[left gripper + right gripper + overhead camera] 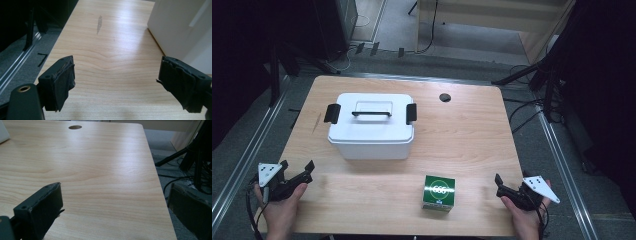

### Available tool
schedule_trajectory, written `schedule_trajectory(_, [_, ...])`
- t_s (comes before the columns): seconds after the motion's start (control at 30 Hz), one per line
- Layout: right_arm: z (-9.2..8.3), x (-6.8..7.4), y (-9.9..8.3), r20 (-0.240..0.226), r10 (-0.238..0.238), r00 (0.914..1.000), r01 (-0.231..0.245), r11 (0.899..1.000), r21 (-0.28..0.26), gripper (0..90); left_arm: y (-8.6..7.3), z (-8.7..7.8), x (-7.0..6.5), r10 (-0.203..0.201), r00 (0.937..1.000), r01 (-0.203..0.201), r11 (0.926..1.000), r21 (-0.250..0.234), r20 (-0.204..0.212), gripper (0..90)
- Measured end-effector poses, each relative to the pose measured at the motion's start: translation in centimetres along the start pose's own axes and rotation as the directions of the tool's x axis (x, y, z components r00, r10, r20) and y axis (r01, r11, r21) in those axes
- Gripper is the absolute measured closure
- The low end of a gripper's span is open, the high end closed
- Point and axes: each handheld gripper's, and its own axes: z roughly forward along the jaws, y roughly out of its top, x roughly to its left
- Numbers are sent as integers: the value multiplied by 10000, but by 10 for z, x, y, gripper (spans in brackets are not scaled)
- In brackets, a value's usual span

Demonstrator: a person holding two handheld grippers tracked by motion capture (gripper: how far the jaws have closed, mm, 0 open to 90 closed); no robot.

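A white lidded box (372, 126) with a black handle and black side latches stands on the wooden table (462, 130), left of centre. A green cube-shaped carton (438, 192) with a white round logo sits near the front edge. My left gripper (296, 166) rests open at the front left corner, held by a hand; its jaws stand wide apart over bare wood (116, 72), with the box's white wall (180, 27) off to their right. My right gripper (504, 183) is open at the front right edge, its jaws apart above the table's right side (110, 205).
A round cable hole (445, 97) lies at the table's back centre. Black stands and cables (542, 85) crowd the floor to the right. A metal rail (247, 160) runs along the left side. Bare wood lies between the box and the right edge.
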Motion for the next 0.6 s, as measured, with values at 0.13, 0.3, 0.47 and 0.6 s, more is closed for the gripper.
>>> schedule_trajectory(0.13, [-2,1,0,109,-102,9999,103,9998,-159,56,0,0,0,-156,9994,155,9999,-22,-312,150])
schedule_trajectory(0.3, [-6,8,0,232,-187,9996,198,9987,-468,283,-1,-3,-9,436,9947,-422,9990,168,-935,364])
schedule_trajectory(0.47, [-11,23,6,-247,-312,9992,289,9955,-899,454,0,-9,-20,-192,9996,198,9994,285,-186,622])
schedule_trajectory(0.6, [-16,39,10,-715,-396,9967,312,9928,-1154,568,0,-16,-40,147,9979,-153,9998,86,635,746])
